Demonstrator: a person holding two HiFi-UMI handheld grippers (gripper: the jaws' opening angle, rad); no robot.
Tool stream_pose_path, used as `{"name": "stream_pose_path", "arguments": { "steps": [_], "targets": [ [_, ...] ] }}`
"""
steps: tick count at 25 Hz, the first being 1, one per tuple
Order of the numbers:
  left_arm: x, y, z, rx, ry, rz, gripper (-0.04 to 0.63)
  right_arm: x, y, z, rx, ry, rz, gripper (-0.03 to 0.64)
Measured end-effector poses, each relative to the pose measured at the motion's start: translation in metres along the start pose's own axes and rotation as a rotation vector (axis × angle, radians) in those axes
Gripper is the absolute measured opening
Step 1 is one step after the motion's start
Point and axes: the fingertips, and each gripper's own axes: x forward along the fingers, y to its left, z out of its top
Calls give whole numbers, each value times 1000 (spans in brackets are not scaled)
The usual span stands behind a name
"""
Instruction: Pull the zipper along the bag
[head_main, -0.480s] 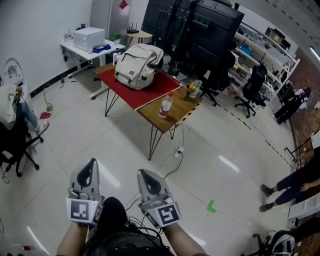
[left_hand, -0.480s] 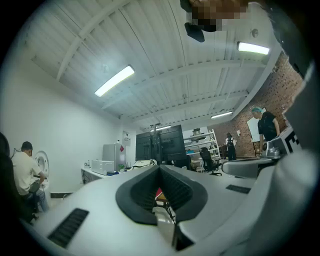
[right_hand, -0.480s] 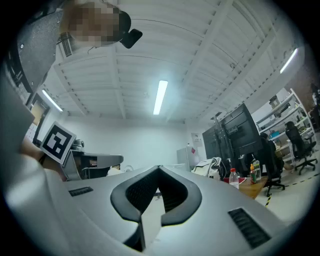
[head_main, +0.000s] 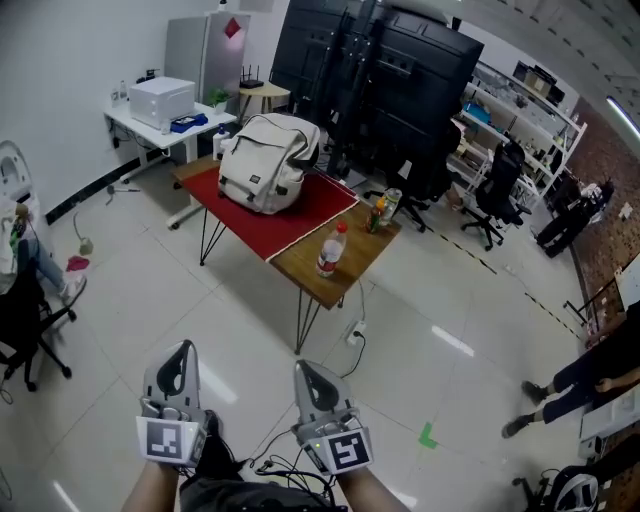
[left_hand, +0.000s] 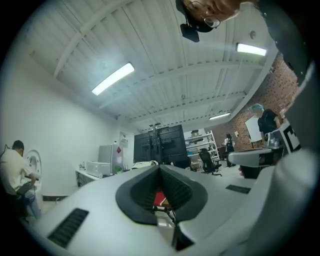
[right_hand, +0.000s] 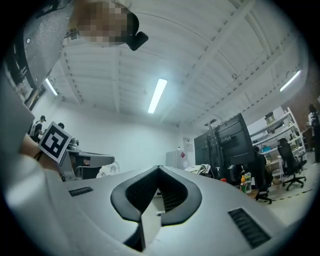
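My left gripper has its two jaws pressed together with nothing between them. My right gripper is the same, closed tip to tip and empty; through the small hollow behind each pair of pads I see only the room. Both sit side by side low in the head view, close to my body, each with its marker cube at the back. They are well apart from the table, over the white floor on its near side, and they point towards it, tipped slightly upward. The bag, a pale beige backpack, lies on the far end of the table, on the red cloth that covers that half. I cannot make out its zipper from here. On the bare wooden near end of the table stands a clear bottle with a red cap, and at the table's right-hand corner are a couple of smaller bottles. A cable trails over the floor from under the table's near end towards me. Beyond the table rises a big dark screen rack. Left of the table is a white desk with a white printer on it. Right of the table stand a black office chair and shelves. Far to the table's right, at the edge of the head view, a person's legs show.
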Motion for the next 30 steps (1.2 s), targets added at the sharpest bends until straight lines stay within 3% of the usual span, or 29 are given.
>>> {"name": "stream_pose_path", "arguments": {
  "steps": [4,10,18,25,30],
  "targets": [
    [53,53,-19,-17,34,-8,11,72,-15,-23,-17,-14,-30,-3],
    [127,130,-26,-42,1,-24,11,181,-7,-42,-18,2,-39,-3],
    [188,241,-35,-64,5,-62,11,314,12,-52,-13,-23,-87,-3],
    [212,288,-46,-93,22,-115,11,367,12,-50,-33,-22,-149,-3],
    [224,296,-51,-127,31,-126,11,381,7,-48,-41,-18,-159,-3]
  ]
}}
